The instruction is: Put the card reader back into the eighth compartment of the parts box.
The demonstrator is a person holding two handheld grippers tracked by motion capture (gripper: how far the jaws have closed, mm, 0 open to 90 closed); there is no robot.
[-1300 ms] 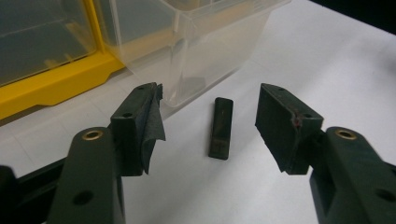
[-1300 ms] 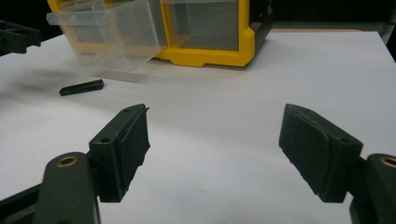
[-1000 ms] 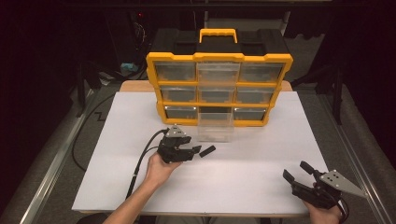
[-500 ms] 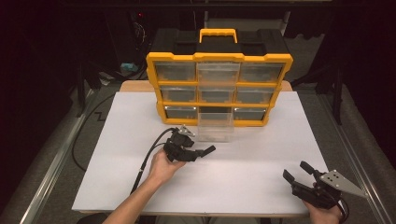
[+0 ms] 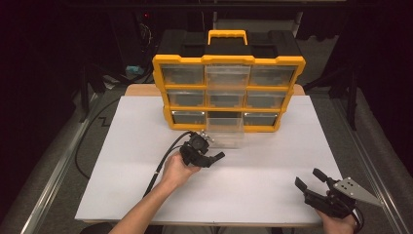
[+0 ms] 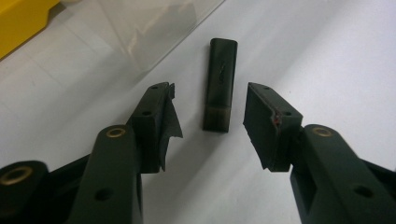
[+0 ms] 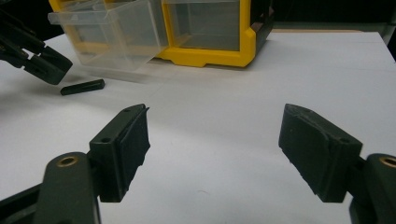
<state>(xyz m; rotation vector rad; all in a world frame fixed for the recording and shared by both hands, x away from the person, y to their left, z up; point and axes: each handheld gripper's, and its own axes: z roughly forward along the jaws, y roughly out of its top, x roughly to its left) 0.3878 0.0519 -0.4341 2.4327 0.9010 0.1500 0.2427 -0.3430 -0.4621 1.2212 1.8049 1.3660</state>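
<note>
The stick (image 6: 220, 84) is seen just ahead of the left gripper (image 6: 212, 123), lengthwise between half-closed, closing, empty jaws; the right gripper (image 7: 215, 154) is held wide, farther off.

Matt black stick (image 6: 220, 84) (clear plastic drawer (image 5: 224, 138))

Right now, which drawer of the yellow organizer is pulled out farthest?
The bottom-row middle drawer: the clear bin juts out over the white table, well past the yellow organizer. The drawers either side of it sit flush.
</note>
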